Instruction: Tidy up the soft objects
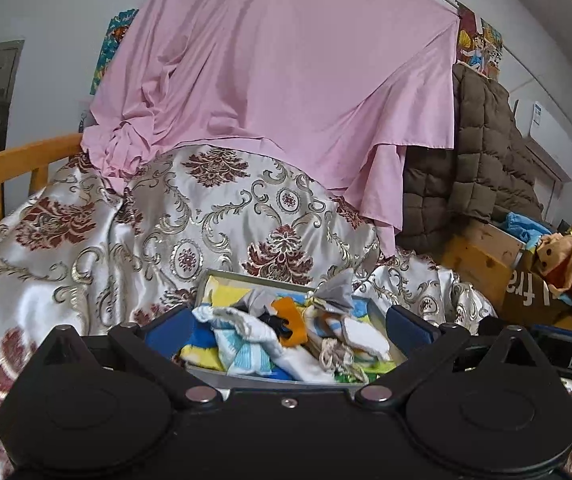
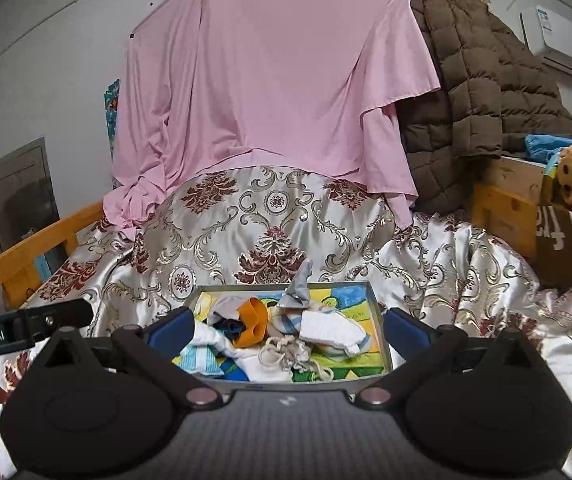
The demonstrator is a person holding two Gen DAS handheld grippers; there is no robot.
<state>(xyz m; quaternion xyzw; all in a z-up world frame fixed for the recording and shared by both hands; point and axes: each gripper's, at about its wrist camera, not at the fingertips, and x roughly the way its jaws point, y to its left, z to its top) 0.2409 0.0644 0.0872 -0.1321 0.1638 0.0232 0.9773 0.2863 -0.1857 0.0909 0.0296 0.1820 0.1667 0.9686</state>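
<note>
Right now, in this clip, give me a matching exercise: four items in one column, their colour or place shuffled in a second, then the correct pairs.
Items:
1. hanging sheet
2. quilted jacket
3. folded sock piece
4. tray

Descriptions:
A. orange, in the pile
B. pink, draped behind the bedspread
C. brown, right of the sheet
D. grey-rimmed, holding the pile of socks

Pairs: 1-B, 2-C, 3-A, 4-D
</note>
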